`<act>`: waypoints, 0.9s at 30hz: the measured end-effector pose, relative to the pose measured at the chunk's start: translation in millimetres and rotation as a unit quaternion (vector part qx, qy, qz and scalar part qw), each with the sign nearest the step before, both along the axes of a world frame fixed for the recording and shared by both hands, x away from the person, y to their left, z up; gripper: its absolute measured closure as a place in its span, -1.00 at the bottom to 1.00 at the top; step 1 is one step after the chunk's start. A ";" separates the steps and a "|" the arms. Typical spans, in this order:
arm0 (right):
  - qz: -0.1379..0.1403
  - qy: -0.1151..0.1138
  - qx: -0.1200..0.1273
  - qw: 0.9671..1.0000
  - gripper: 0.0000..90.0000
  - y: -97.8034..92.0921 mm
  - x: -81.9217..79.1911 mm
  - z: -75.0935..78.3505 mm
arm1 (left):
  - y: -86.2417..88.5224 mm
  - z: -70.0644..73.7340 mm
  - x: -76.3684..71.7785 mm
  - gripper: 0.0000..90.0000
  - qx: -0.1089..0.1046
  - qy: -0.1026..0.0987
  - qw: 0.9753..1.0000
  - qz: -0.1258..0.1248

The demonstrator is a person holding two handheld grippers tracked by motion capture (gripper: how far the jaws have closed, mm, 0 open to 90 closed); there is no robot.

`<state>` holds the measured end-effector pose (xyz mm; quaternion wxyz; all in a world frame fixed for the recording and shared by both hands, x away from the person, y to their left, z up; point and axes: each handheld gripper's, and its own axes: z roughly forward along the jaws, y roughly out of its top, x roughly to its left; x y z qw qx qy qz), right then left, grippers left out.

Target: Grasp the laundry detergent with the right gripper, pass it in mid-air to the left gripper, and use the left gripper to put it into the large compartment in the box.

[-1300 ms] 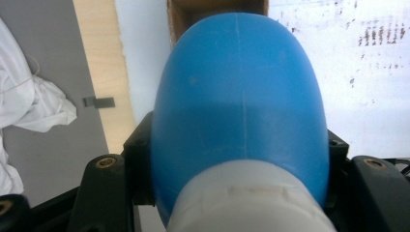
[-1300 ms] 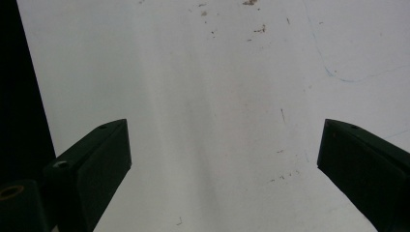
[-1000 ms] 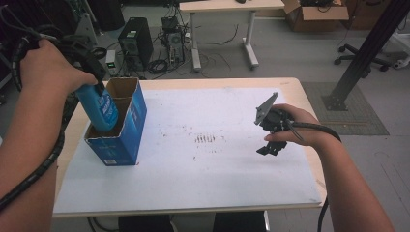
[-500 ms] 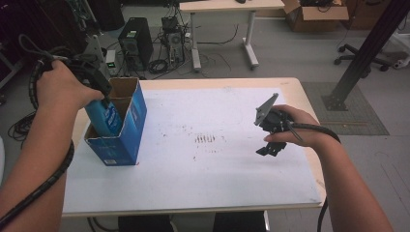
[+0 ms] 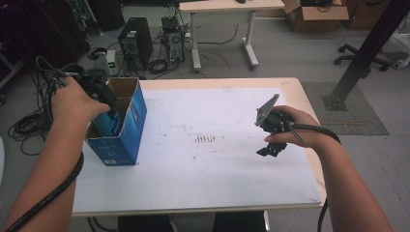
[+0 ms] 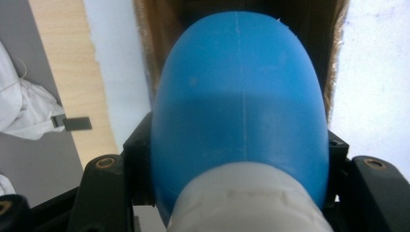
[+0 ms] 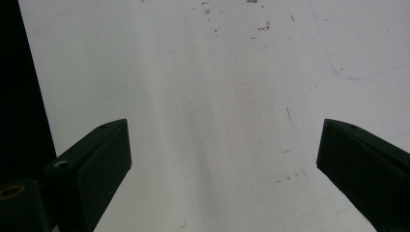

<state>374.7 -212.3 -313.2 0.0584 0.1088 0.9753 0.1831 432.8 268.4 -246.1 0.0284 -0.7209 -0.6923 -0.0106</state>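
A blue bottle (image 6: pixel 239 106) with a white neck sits between the jaws of my left gripper (image 6: pixel 237 159), which is shut on it. The bottle (image 5: pixel 107 124) is partly inside an open blue cardboard box (image 5: pixel 123 145) at the left of the white table (image 5: pixel 208 183). The left gripper (image 5: pixel 104 99) is at the box's mouth, mostly covered by the hand. Brown inner walls of the box (image 6: pixel 145 48) surround the bottle's far end. My right gripper (image 5: pixel 270 147) hovers over the table's right side, open, with nothing between its jaws (image 7: pixel 225 145).
Faint dark marks (image 5: pixel 205 139) lie at the table's middle. Beyond the table are a computer tower (image 5: pixel 135 43), tangled cables, a second desk (image 5: pixel 227 7) and a black post (image 5: pixel 367 48) on the right. Cables trail from both grippers.
The left gripper has lowered the blue bottle deeper into the box. The right gripper has stayed where it was, open.
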 end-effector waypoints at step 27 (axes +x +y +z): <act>-0.004 0.007 0.001 1.000 -0.88 -2.3 -0.9 -8.5 | 3.7 -47.6 2.8 -0.15 -0.011 0.017 1.000 -0.006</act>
